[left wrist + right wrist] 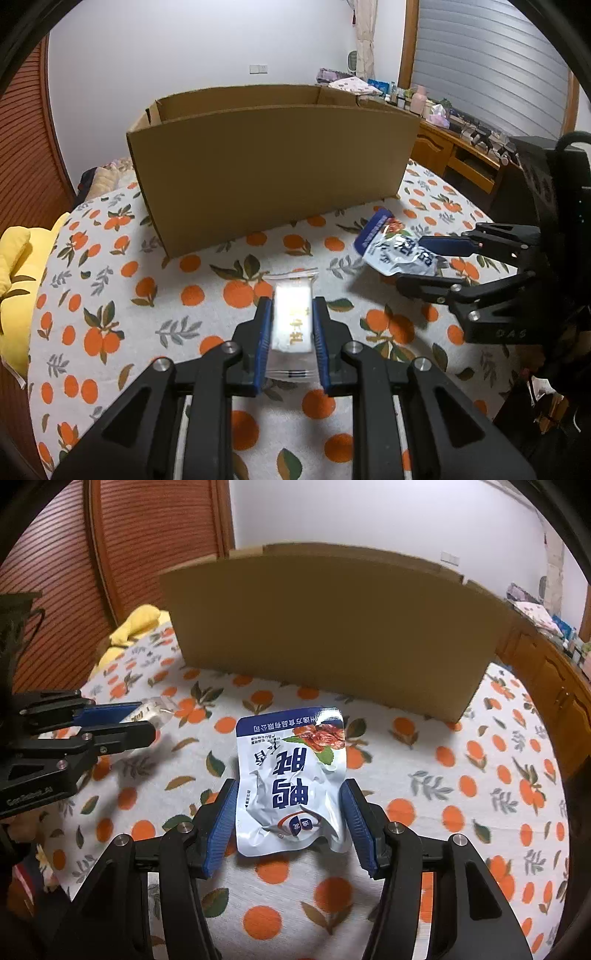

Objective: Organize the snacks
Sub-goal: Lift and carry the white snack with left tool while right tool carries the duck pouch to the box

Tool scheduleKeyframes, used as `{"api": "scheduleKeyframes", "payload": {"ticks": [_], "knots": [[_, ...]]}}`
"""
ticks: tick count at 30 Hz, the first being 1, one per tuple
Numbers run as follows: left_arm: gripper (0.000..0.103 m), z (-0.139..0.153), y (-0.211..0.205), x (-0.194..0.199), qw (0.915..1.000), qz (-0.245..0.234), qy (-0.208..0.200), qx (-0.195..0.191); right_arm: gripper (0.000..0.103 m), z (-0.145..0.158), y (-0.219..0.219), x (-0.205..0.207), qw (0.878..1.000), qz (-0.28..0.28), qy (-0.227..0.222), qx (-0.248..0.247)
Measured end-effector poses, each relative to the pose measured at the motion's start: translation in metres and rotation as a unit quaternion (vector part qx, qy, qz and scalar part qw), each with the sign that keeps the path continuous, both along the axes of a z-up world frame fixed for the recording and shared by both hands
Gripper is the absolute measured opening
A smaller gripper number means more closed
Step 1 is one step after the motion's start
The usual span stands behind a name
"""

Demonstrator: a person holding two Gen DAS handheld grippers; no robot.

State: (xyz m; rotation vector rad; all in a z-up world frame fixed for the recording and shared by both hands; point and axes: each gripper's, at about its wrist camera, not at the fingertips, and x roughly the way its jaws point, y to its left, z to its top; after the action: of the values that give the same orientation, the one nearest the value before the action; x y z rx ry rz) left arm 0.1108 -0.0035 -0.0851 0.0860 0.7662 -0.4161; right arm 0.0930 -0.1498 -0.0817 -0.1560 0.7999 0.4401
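Observation:
A small white snack packet with gold lettering sits between the blue pads of my left gripper, which is shut on it just above the table. To the right, my right gripper holds a crumpled blue-and-white snack pouch. In the right wrist view the pouch lies between both pads of the right gripper, its edges pressed and wrinkled. The left gripper shows at the left with its packet. An open cardboard box stands behind both; its inside is hidden.
The table carries a white cloth with an orange-fruit print. A yellow cloth lies off the table's left edge. A wooden dresser crowded with small items runs along the right, below a window blind.

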Motion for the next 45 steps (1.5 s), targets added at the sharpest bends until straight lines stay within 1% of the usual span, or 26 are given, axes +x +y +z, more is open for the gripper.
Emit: {"api": "scheduleKeyframes", "payload": {"ticks": [6,18,27,32,40,45], "knots": [[0.019,0.017,-0.001,0.004,0.9998,0.001,-0.016,-0.010,0.058,0.019,-0.012,-0.002,1.000,-0.011,-0.023,0.008],[0.019,0.056,-0.008,0.019,0.9985,-0.006,-0.053,-0.012,0.058,0.057,-0.025,0.001,0.998,-0.021,-0.062,0.017],[0.019,0.089,-0.005,0.039,0.9969,-0.005,-0.076,-0.019,0.058,0.087,-0.023,0.013,0.995,-0.020,-0.094,0.010],[0.019,0.103,-0.005,0.049,0.9960,-0.001,-0.088,-0.016,0.058,0.099,-0.020,0.021,0.994,-0.017,-0.103,0.013],[0.019,0.106,-0.005,0.073,0.9958,0.010,-0.091,-0.006,0.058,0.111,-0.015,0.037,0.994,-0.017,-0.110,0.018],[0.019,0.100,-0.003,0.092,0.9964,0.024,-0.080,-0.018,0.058,0.115,-0.014,0.046,0.993,-0.019,-0.113,0.015]]}}
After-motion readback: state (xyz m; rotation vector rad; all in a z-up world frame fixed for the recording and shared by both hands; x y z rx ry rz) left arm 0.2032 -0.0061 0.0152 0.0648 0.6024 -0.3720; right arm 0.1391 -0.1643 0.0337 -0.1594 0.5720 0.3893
